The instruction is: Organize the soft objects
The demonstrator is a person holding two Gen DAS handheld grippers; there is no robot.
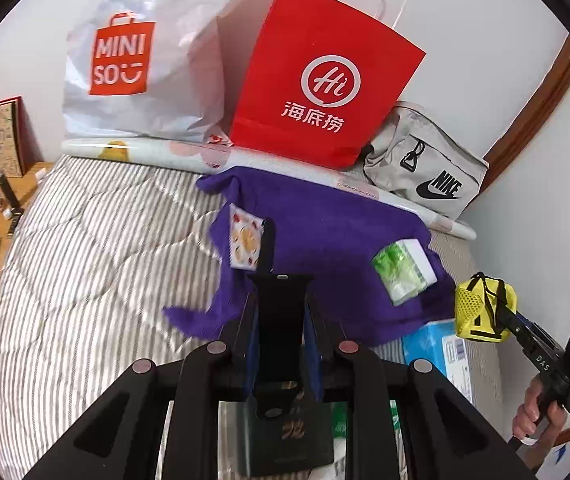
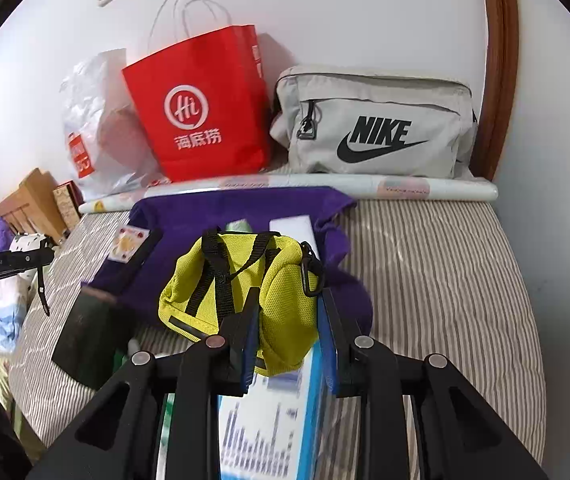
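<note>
Yellow pouch (image 2: 245,292) pinched in right gripper (image 2: 289,332), jaws narrowed on mesh fabric, held above striped bedding (image 2: 445,280) and blue box (image 2: 269,420). Left gripper (image 1: 281,320) closed on black strap (image 1: 281,300), dark item dangling below. Beyond: purple towel (image 1: 325,232) spread mid-bed, holding snack packet (image 1: 245,242) and green tissue pack (image 1: 403,272). Far, against wall: white Miniso bag (image 1: 137,60), red paper bag (image 1: 325,76), grey Nike bag (image 2: 373,120). Step likely: carrying items toward storage. Next: steer pouch over bag opening, release.

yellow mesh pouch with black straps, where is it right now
The yellow mesh pouch is clamped in the right gripper, raised above the purple towel and a blue-and-white box, low centre in the right wrist view.
</note>
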